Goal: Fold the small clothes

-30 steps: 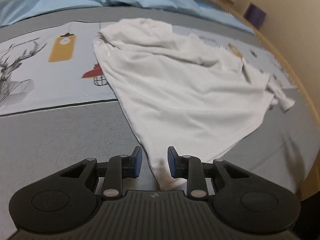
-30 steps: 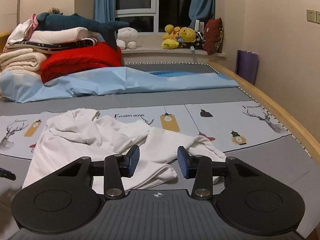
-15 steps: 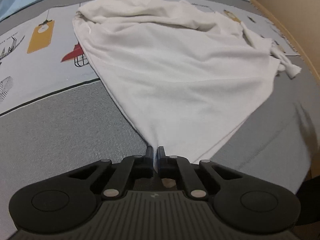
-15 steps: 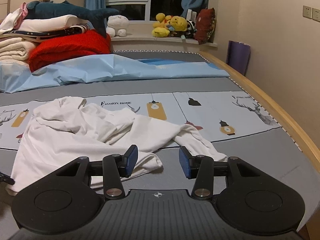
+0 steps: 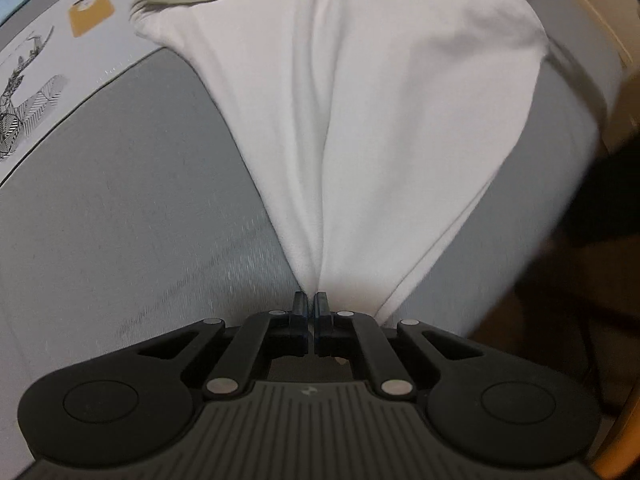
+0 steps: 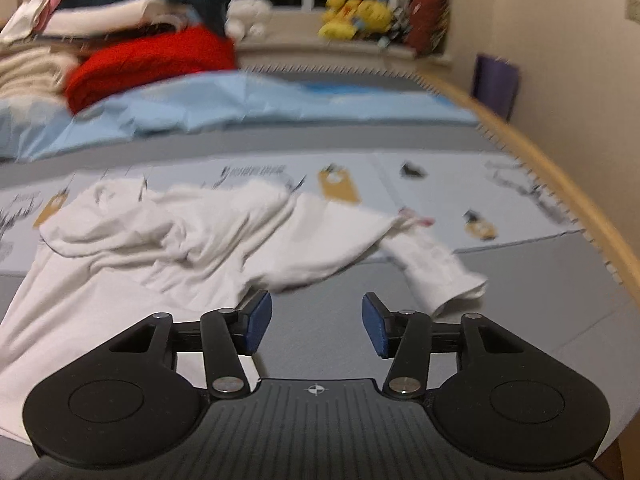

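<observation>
— What's the surface?
— A grey bed cover (image 6: 520,320) with a printed strip, blue sheet (image 6: 240,104) and soft toys (image 6: 356,16) by the window behind.
— The garment?
— A white shirt (image 5: 400,120), rumpled, lying on the bed; the left gripper (image 5: 311,304) pinches its corner. The right gripper (image 6: 316,326) has just been opening, nothing between (print too blurred to read).

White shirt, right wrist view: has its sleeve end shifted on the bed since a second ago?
Yes. The shirt has stretched out, and its sleeve end now lies on the grey bedcover, nearer the camera than the printed panel.
</observation>
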A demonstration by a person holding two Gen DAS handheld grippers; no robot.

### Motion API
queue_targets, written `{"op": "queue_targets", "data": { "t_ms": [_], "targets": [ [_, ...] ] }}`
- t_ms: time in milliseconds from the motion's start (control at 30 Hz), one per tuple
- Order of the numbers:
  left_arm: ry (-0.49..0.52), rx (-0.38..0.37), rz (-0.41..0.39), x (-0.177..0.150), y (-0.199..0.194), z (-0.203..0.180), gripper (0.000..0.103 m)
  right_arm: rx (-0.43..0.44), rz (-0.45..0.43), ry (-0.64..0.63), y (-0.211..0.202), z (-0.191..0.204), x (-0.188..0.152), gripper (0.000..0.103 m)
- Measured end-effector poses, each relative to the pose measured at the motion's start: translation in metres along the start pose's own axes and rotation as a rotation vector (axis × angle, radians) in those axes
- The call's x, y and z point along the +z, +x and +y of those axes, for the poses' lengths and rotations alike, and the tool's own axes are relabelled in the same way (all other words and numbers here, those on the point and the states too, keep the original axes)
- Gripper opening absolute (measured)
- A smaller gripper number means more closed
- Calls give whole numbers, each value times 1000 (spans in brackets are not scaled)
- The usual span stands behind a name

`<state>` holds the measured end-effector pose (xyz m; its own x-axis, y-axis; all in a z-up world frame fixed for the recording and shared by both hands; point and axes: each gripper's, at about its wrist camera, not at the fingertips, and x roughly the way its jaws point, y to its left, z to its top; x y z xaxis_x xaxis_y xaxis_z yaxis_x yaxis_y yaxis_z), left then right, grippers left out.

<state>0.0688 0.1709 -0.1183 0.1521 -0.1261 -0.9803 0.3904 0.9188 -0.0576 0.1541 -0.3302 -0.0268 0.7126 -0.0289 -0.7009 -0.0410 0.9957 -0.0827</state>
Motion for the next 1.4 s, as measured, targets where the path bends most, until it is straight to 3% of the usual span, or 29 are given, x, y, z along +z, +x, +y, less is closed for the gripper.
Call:
{"op": "queue_targets", "data": {
  "t_ms": [133,233,433,500,533,600,633,733,933,1100,1200,1300,1367,1400],
  "targets": [
    [-94,-10,-72,-3,-17,18,6,47,143,-46,28,16,-6,61],
    [-199,-14,-126,3,-25,34,23,75,272,-59,54,28,-13,66],
    [-228,-9,-91,23,-8,28,32,95,429,-143,94,51,-36,66],
    [-201,15,-50,26,2,22,32,124,474,-183,100,56,-46,43],
    [-188,25,-30,24,8,20,32,155,499,-215,103,61,-52,3],
    [-153,31,9,27,15,14,23,202,518,-292,98,68,-60,5],
    [-129,22,23,28,18,10,10,242,523,-319,92,66,-62,5],
    [-31,45,46,30,20,-7,6,330,572,-317,78,55,-69,5],
    [81,-1,86,24,15,-31,5,360,709,-367,57,18,-107,4],
    [195,-19,137,17,16,-57,5,381,736,-388,41,-3,-115,4],
    [162,-18,80,24,4,-56,11,339,703,-369,38,-12,-104,8],
    [48,-11,-69,37,-22,-41,25,263,561,-231,34,-33,-70,29],
    [-43,2,-158,47,-36,-26,38,247,427,-118,24,-49,-46,48],
    [-84,20,-196,57,-42,-23,39,237,358,-60,20,-57,-33,49]
  ]
}}
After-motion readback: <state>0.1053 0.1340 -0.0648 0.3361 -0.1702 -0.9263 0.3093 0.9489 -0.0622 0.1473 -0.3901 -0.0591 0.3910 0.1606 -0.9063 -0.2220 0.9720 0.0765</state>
